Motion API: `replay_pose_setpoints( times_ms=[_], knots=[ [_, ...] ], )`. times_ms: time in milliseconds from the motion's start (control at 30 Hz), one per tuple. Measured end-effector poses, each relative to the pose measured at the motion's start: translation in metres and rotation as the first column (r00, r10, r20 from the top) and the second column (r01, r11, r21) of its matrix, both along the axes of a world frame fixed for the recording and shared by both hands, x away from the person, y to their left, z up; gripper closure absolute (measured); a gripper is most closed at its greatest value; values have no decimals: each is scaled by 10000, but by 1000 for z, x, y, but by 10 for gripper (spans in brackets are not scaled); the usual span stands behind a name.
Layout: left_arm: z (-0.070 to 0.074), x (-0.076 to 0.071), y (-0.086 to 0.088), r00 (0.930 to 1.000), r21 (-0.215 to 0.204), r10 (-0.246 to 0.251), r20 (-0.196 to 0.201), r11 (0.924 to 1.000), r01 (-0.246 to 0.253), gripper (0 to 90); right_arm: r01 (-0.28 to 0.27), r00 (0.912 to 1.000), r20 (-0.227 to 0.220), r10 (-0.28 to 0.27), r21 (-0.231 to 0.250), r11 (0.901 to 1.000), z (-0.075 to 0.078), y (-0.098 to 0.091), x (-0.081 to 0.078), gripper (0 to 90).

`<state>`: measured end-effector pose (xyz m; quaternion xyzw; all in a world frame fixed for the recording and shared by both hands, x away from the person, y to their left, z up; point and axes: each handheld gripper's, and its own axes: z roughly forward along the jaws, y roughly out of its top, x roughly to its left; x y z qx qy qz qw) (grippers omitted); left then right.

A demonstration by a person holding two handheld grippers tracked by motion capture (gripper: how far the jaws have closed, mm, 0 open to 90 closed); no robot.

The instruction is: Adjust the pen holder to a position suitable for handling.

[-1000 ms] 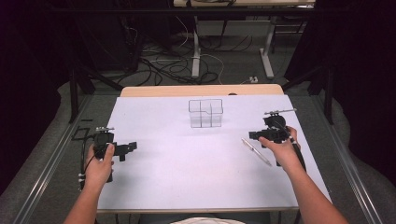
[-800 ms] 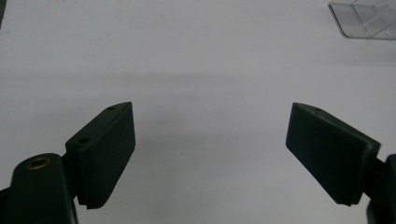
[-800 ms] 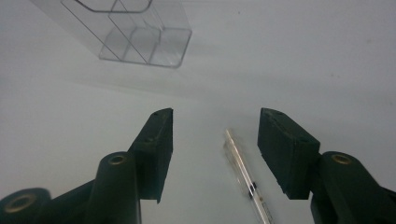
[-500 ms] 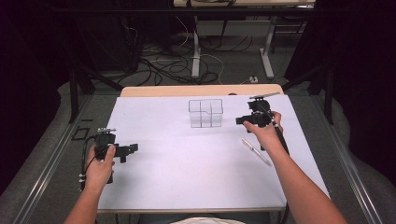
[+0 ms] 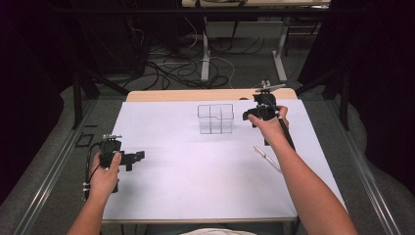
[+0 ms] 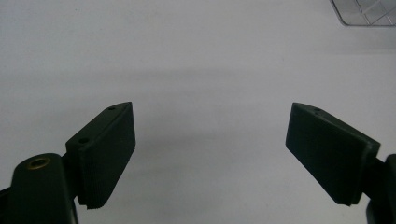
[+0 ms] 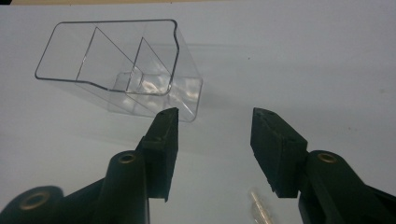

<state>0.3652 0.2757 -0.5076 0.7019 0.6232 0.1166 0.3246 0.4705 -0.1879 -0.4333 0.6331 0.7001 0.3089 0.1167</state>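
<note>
The right gripper (image 5: 248, 116) hangs above the far right of the white table (image 5: 195, 186), just right of the clear box (image 5: 216, 118). Its jaws have just been closing, yet a gap remains between them and nothing sits in it — the box, with its 3 compartments, stands apart to their left (image 7: 121, 65). A thin clear tube (image 5: 265, 157) lies on the table beside the right forearm. The left gripper (image 5: 134, 159) rests at the near left, jaws spread wide over bare table.

One clear divided box (image 5: 215, 118), one thin, perhaps glass, tube (image 5: 266, 157), two grippers
</note>
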Motion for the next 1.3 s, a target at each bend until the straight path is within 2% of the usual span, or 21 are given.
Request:
replay_pose_setpoints(
  times_ms=[133, 233, 267, 367, 600, 1000, 1033, 1067, 1233, 1300],
  knots=[
    [0, 0, 0, 10000, 2, -25, -44, 10000, 25, 157, 0, 9997, -242, -2, -107, 9999, 1, 7, 10, 601],
    [0, 1, 0, 9999, 30, -64, -153, 10000, 65, 158, -15, 9996, -273, 12, -134, 9999, 2, 11, 13, 618],
    [-1, 1, 0, 10000, 29, 20, -53, 10000, -20, 158, -94, 9995, -304, 88, -198, 9998, 2, 14, 16, 638],
    [-1, 1, 0, 9999, 45, -23, -112, 10000, 23, 157, -98, 9991, -405, 90, -180, 9998, 1, 17, 20, 656],
    [0, 1, 0, 9998, 45, -77, -190, 10000, 78, 158, 17, 9979, -651, -31, -217, 9998, -5, 26, 29, 689],
    [0, 1, 0, 9998, 25, -114, -132, 9999, 115, 158, 39, 9971, -762, -53, -197, 9998, -13, 43, 43, 738],
    [0, 1, 0, 9998, 24, -113, -137, 9999, 113, 158, 70, 9977, -682, -69, 4, 10000, -15, 45, 45, 742],
    [0, 1, 0, 9998, 26, -114, -148, 9999, 114, 157, 121, 9964, -837, -138, -212, 9997, -15, 46, 45, 744],
    [1, 0, 0, 9998, -47, -107, -168, 9999, 106, 157, 163, 9957, -912, -190, -300, 9994, -18, 49, 48, 747],
    [1, 1, 0, 9998, -20, -116, -162, 9999, 115, 157, 249, 9944, -1027, -267, -193, 9995, -21, 50, 51, 747]
  ],
)
